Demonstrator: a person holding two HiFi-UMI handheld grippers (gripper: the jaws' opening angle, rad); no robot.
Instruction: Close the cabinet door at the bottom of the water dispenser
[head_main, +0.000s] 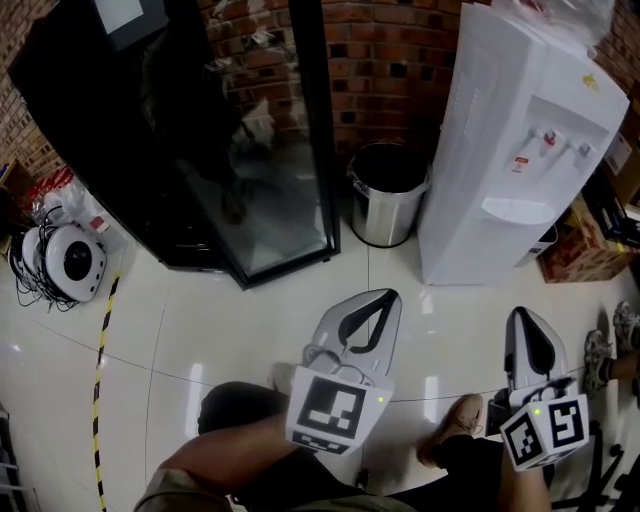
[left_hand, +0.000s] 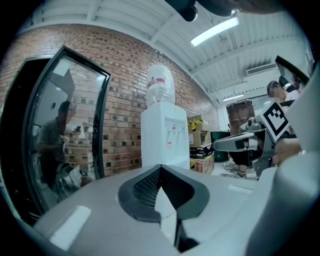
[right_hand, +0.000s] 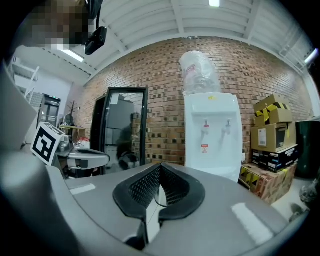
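Observation:
The white water dispenser (head_main: 520, 150) stands against the brick wall at the upper right, with a bottle on top. Its two taps face me in the right gripper view, where the dispenser (right_hand: 210, 135) is straight ahead, its lower cabinet hidden behind the jaws. A grey-edged panel (head_main: 546, 243) sticks out at its base on the right; I cannot tell if this is the door. My left gripper (head_main: 385, 296) is shut and empty over the floor, short of the dispenser (left_hand: 162, 140). My right gripper (head_main: 522, 314), also shut and empty, hovers in front of the base.
A steel waste bin (head_main: 385, 190) stands just left of the dispenser. Left of the bin is a black glass-door cabinet (head_main: 230, 130). Cardboard boxes (head_main: 580, 250) sit to the dispenser's right. A round white device with cables (head_main: 65, 260) lies at far left. Another person's shoes (head_main: 605, 355) are at the right edge.

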